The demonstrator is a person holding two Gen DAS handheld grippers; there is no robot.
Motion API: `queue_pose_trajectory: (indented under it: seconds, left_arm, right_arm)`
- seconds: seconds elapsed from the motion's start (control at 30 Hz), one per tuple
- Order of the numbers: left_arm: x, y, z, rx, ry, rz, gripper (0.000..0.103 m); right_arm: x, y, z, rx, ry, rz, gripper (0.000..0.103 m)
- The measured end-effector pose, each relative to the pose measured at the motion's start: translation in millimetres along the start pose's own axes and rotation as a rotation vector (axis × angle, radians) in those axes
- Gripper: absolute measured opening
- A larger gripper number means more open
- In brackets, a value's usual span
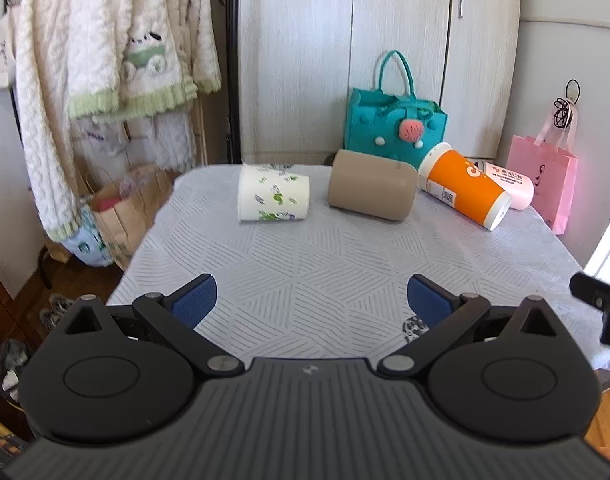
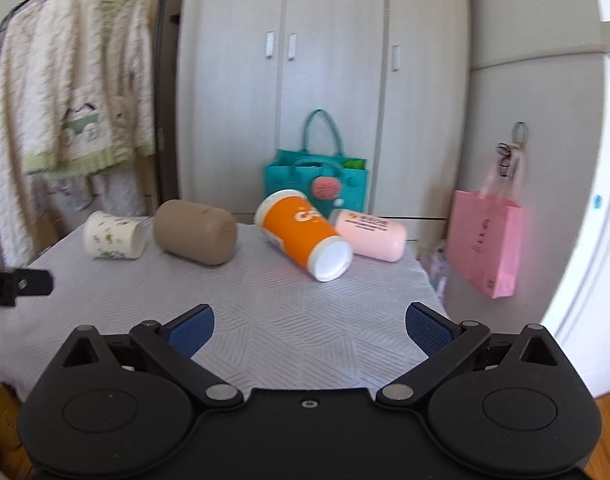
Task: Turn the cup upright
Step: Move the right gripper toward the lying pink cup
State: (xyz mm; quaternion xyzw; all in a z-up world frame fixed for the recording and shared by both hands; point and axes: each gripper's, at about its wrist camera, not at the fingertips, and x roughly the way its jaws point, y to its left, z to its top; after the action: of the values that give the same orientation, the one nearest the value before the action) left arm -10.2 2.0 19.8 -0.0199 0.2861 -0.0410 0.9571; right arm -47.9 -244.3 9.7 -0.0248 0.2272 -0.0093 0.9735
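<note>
- Four cups are seen lying on the bench (image 1: 305, 264); the orange paper cup (image 2: 301, 232) is judged light and crushable, best gripped mid-body.
- Left claw (image 1: 311, 300) and right claw (image 2: 309, 326) are held apart, empty.

The tabletop (image 1: 325, 264) has a pale cloth with line patterns. On its far part four cups lie on their sides: a floral cup (image 1: 274, 193), a beige cup (image 1: 371, 190), an orange cup (image 1: 465, 188), and a pink cup (image 2: 371, 234), apparently touching the orange one.

4 cups (image 1: 274, 193) on table (image 1: 305, 264)
</note>
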Motion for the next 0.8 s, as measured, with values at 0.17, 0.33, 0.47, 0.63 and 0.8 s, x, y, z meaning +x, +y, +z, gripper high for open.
queue_pose_trajectory:
  seconds: [0.17, 0.33, 0.47, 0.63, 0.8]
  left_arm:
    - [13, -12, 18, 0.023, 0.044, -0.019, 0.103]
    - [27, -36, 39, 0.08, 0.071, -0.07, 0.103]
    - [42, -63, 58, 0.133, 0.097, -0.123, 0.103]
    - [63, -94, 74, 0.18, 0.136, -0.194, 0.103]
    - [88, -116, 83, 0.2, 0.14, -0.23, 0.103]
  right_arm:
    - [4, -22, 18, -0.054, 0.071, 0.182, 0.103]
    - [7, -46, 47, -0.117, 0.046, 0.282, 0.103]
    - [20, -59, 72, -0.171, 0.074, 0.341, 0.103]
    - [41, -61, 90, -0.362, 0.103, 0.328, 0.102]
    - [65, -75, 105, -0.475, 0.137, 0.309, 0.101]
